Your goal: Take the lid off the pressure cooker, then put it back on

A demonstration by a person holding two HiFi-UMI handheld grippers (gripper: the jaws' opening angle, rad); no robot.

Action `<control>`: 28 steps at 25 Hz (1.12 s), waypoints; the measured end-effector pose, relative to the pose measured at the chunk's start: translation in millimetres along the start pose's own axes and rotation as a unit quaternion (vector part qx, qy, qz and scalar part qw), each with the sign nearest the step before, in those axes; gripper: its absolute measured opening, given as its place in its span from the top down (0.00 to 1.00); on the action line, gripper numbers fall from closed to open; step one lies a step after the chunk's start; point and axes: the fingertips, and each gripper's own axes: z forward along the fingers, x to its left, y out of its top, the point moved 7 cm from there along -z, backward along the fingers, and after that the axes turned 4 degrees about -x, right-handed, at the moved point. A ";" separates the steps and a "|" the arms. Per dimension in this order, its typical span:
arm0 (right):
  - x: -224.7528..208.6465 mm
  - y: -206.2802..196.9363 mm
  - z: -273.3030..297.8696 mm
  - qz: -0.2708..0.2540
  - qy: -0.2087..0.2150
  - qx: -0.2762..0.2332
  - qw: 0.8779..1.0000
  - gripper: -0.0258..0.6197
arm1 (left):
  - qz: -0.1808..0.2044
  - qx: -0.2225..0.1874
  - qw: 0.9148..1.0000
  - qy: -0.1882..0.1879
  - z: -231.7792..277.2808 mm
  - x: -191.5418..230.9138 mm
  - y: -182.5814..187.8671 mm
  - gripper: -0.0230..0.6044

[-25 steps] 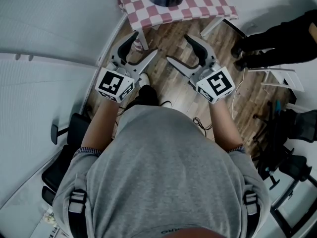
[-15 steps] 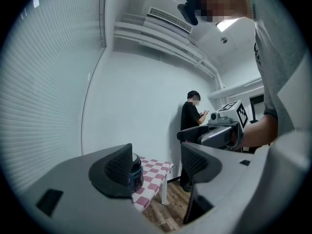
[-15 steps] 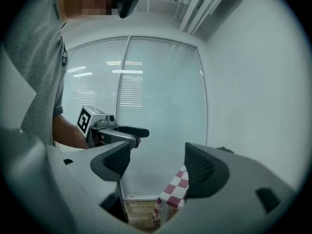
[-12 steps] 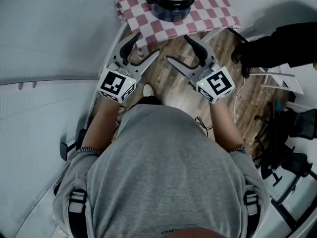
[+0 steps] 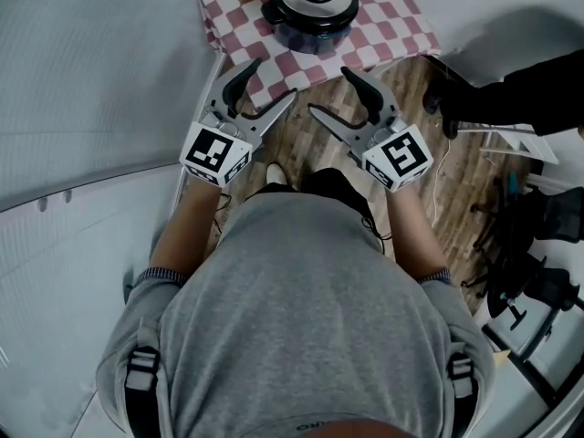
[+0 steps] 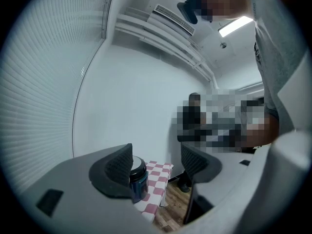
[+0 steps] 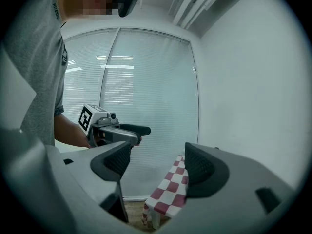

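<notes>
left gripper (image 5: pixel 271 80): fingers apart, empty | right gripper (image 5: pixel 329 90): fingers apart, empty | pressure cooker (image 5: pixel 310 12): lidded, on tabletop (image 5: pixel 392 21) ahead

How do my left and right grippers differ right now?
The left gripper looks toward the pressure cooker, seen beside its jaw; the right gripper looks past the checked tablecloth, cooker out of its view. The left gripper's marker cube pattern differs from the right gripper's. Both are open, empty, short of the cooker.
</notes>
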 end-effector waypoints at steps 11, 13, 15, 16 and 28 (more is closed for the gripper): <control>-96.9 -6.4 23.4 0.001 0.030 -0.003 1.000 0.40 | 0.006 0.006 1.000 0.024 79.8 38.9 -9.7 0.44; -119.8 -4.6 28.8 -0.005 0.042 -0.001 0.999 0.40 | 0.010 0.006 0.999 0.033 97.3 46.6 -9.2 0.44; -142.0 -3.5 34.6 -0.010 0.054 0.000 0.998 0.40 | 0.011 0.006 0.999 0.046 114.1 55.2 -8.7 0.44; -152.3 -3.7 38.2 -0.011 0.062 0.001 0.998 0.40 | 0.012 0.006 0.998 0.055 121.7 59.6 -8.7 0.44; -244.0 -13.2 77.6 -0.031 0.140 0.017 0.990 0.43 | 0.022 0.033 0.991 0.125 194.2 95.7 -21.3 0.44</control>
